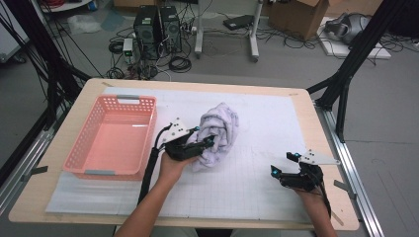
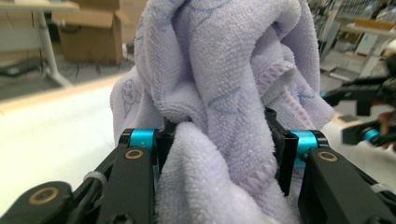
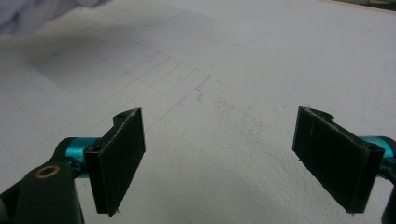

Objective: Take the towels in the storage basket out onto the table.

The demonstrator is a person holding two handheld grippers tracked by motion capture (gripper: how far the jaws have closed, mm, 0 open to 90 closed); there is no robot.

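Terry cloth, lavender, packed the gap between the jaws of the left gripper (image 2: 219, 154): in the left gripper view the pads stood about half closed with a thick bunched fold of the towel (image 2: 224, 70) pressed between them. Grip was clamped on the towel, not on a single edge; a stitched hem ran past the right-hand pad.

Handling, as judged: light, soft, fully limp, with nothing stiff to lever against. Pile looked grippy rather than slippery, so slip seemed unlikely, but any part not pinched would sag and trail. Not fragile. Best hold was a gathered wad like this one, or the hemmed edge for spreading it flat.

In the high view the left gripper (image 1: 200, 143) sat near the table's middle, with the towel (image 1: 220, 131) heaped in a crumpled mound rising beyond it, its lower folds resting on the white gridded mat (image 1: 257, 173). Pink plastic basket (image 1: 113, 136) stood just beside, to the left, with nothing in it.

Right gripper (image 1: 281, 165) rested well apart on the near right of the mat. Its own view showed both pads (image 3: 119, 158) spread wide, nothing between them, bare mat below; a corner of towel showed at the far upper left.
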